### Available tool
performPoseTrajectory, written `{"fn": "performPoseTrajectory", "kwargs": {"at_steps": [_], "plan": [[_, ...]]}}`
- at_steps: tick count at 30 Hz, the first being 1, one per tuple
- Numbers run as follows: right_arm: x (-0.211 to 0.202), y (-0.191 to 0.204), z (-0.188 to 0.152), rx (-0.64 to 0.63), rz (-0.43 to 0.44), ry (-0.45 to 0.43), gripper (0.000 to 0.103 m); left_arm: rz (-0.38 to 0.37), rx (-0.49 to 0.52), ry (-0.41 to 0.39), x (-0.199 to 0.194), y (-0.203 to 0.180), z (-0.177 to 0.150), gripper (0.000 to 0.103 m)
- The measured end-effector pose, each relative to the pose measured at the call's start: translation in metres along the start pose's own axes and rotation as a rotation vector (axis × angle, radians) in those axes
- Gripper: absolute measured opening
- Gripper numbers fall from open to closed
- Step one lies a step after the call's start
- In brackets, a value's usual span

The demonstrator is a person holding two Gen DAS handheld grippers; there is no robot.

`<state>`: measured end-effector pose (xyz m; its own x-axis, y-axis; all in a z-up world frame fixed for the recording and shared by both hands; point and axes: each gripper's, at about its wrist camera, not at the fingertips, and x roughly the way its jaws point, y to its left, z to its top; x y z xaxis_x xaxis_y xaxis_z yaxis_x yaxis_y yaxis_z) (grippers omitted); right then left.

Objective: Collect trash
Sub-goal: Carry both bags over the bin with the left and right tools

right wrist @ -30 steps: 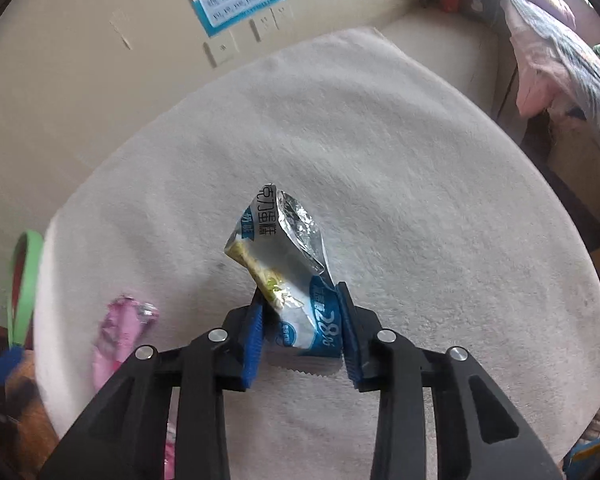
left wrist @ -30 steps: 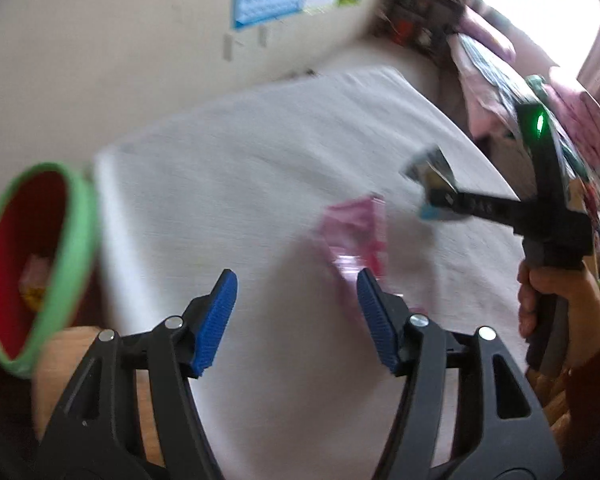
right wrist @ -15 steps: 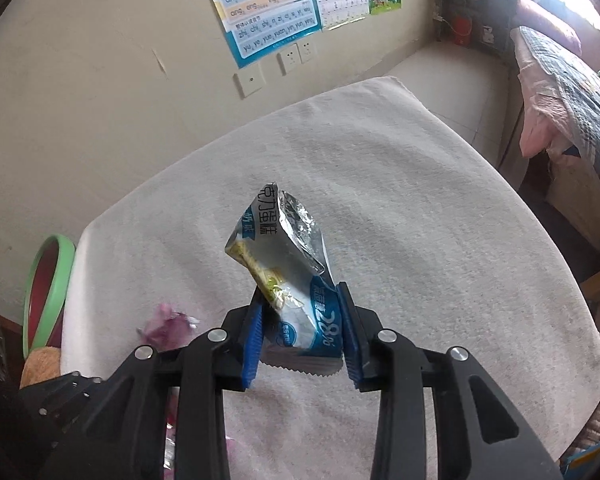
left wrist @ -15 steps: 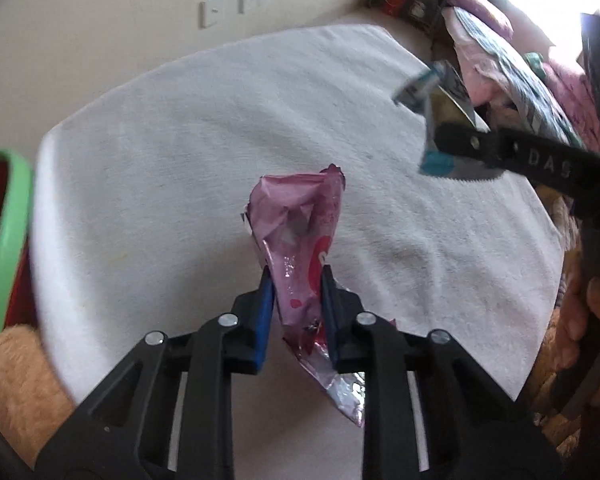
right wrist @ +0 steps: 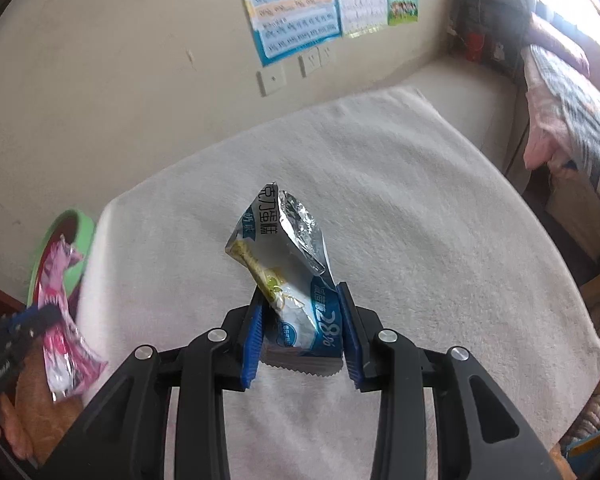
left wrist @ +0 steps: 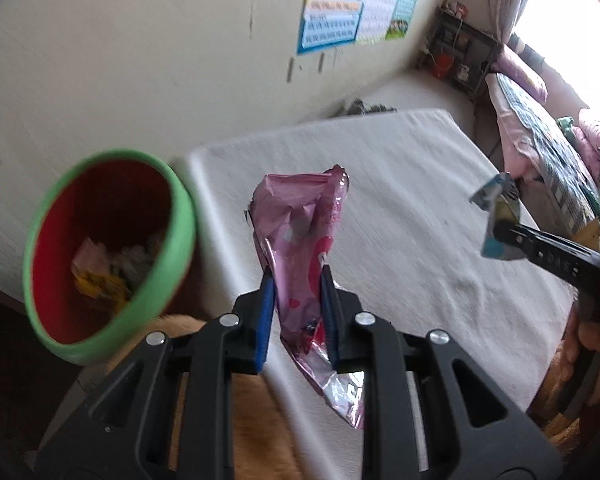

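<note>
Left gripper [left wrist: 296, 308] is clamped narrow on a pink wrapper [left wrist: 300, 240], blue pads pressing both sides. The wrapper stands up ahead of the fingers, with its crumpled tail hanging below them, lifted off the white cloth [left wrist: 420, 208]. The bin [left wrist: 180, 236], green rim and red inside, sits just left of and ahead of this gripper, with some trash at its bottom.

Right gripper [right wrist: 302, 320] is closed partway on a blue-and-silver wrapper [right wrist: 284, 248], pads gripping its lower edges. The wrapper sticks up past the fingertips, foil side open, held above the cloth [right wrist: 420, 220]. The bin [right wrist: 82, 236] is far left of this gripper, beyond the cloth's edge. The left gripper [right wrist: 28, 318] with the pink wrapper [right wrist: 60, 320] shows between the right gripper and the bin.
</note>
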<state>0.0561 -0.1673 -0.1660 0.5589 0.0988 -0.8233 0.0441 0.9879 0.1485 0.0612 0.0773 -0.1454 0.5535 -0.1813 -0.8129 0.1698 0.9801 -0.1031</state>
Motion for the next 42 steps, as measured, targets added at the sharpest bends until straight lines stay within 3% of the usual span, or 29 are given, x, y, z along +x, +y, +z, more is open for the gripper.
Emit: {"fn": "performPoseTrajectory", "kwargs": {"at_steps": [10, 19, 32, 42], "plan": [[-0.045, 0.060, -0.021, -0.025, 0.094, -0.067, 0.035, 0.046, 0.008, -0.102, -0.033, 0.017, 0.009, 0.021], [-0.059, 0.123, -0.007, -0.128, 0.150, -0.095, 0.035, 0.103, -0.070, -0.160, -0.053, 0.066, 0.015, 0.021], [-0.041, 0.192, -0.001, -0.233, 0.219, -0.048, 0.035, 0.192, -0.194, -0.160, -0.059, 0.135, 0.010, 0.021], [-0.029, 0.217, -0.002, -0.260, 0.243, -0.010, 0.035, 0.197, -0.244, -0.130, -0.048, 0.158, 0.005, 0.021]]}}
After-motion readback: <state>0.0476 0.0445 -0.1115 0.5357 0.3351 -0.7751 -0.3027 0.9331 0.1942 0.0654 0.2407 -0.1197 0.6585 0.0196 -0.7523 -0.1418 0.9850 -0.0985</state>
